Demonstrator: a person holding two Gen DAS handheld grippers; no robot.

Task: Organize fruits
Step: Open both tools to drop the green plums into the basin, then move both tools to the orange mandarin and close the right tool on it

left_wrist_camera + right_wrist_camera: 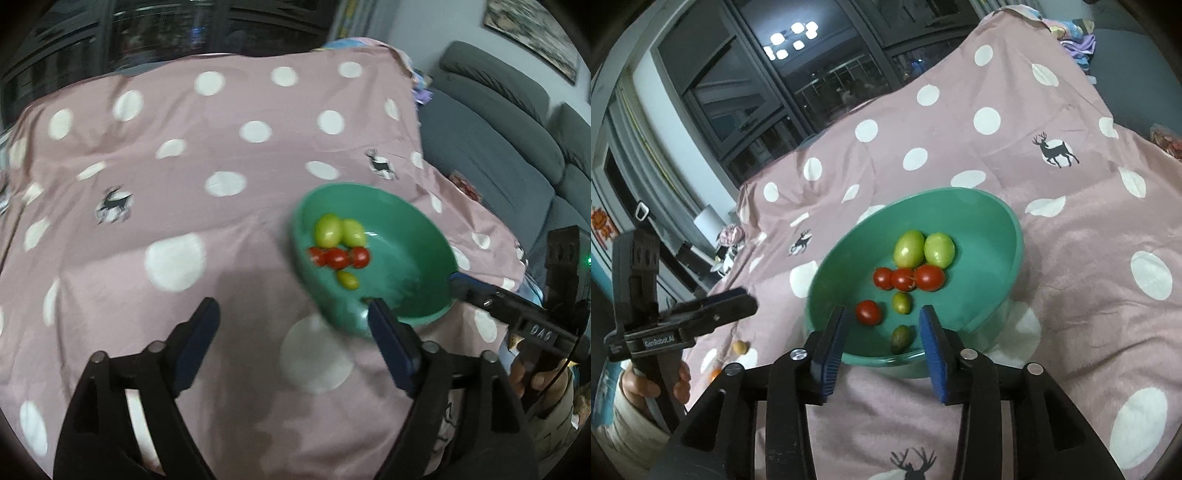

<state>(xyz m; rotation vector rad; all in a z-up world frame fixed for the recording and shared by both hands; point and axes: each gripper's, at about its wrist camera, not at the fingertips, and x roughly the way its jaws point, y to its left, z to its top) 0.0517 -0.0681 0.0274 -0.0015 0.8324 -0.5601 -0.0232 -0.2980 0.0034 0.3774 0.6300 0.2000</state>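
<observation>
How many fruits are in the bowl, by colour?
In the bowl, right wrist view:
Red: 4
Large yellow-green: 2
Small olive-green: 2
Total: 8

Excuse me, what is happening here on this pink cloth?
A person holds a gripper in each hand and sorts small fruits into a green bowl. The bowl holds red tomatoes and green fruits. The right gripper is open at its near rim; the left gripper is open and empty.
</observation>
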